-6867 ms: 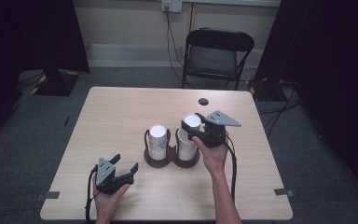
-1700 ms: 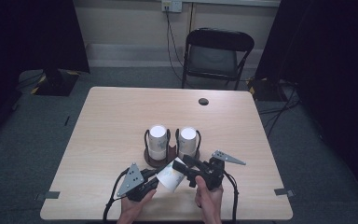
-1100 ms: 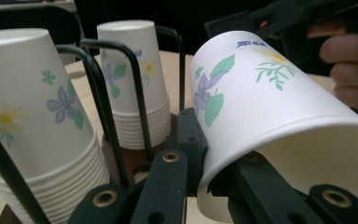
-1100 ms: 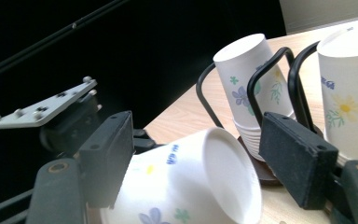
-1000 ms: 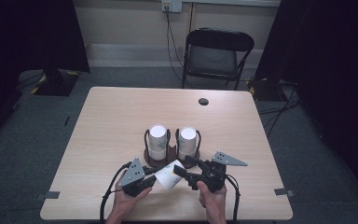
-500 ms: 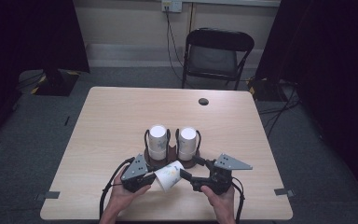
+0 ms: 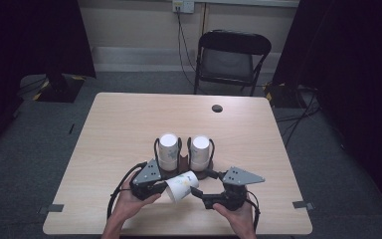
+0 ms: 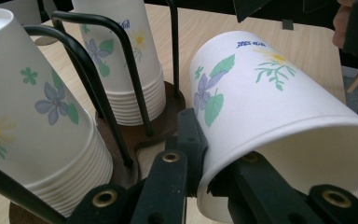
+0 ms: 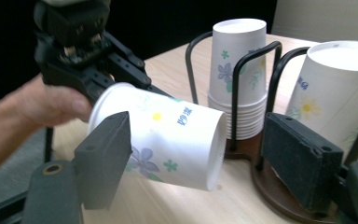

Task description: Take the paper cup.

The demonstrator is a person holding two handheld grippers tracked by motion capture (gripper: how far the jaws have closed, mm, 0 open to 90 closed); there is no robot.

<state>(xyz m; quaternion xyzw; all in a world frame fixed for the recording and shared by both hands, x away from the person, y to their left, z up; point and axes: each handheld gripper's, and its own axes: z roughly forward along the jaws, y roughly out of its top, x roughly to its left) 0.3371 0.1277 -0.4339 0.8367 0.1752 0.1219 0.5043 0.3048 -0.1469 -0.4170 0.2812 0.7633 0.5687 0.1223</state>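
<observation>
A white paper cup (image 7: 181,185) with flower prints lies on its side in the air near the table's front edge. My left gripper (image 7: 166,188) is shut on its rim, one jaw inside the mouth and one outside (image 8: 214,154). My right gripper (image 7: 199,191) stands open at the cup's closed end. Its jaws have just been opening, and the cup (image 9: 168,135) still lies between them, with the right pad (image 9: 300,158) well apart from it. Behind the cup, a brown wire holder (image 7: 184,167) carries two upturned cup stacks (image 7: 168,151) (image 7: 199,152).
A small black disc (image 7: 217,108) lies at the table's far edge. A folding chair (image 7: 231,57) stands behind the table. The holder's wire hoops (image 9: 235,88) and base (image 9: 270,191) rise close to my right gripper's right jaw.
My right gripper's jaws have spread off the cup's closed end and the hand has drawn slightly right. The left gripper has kept its hold on the rim.
</observation>
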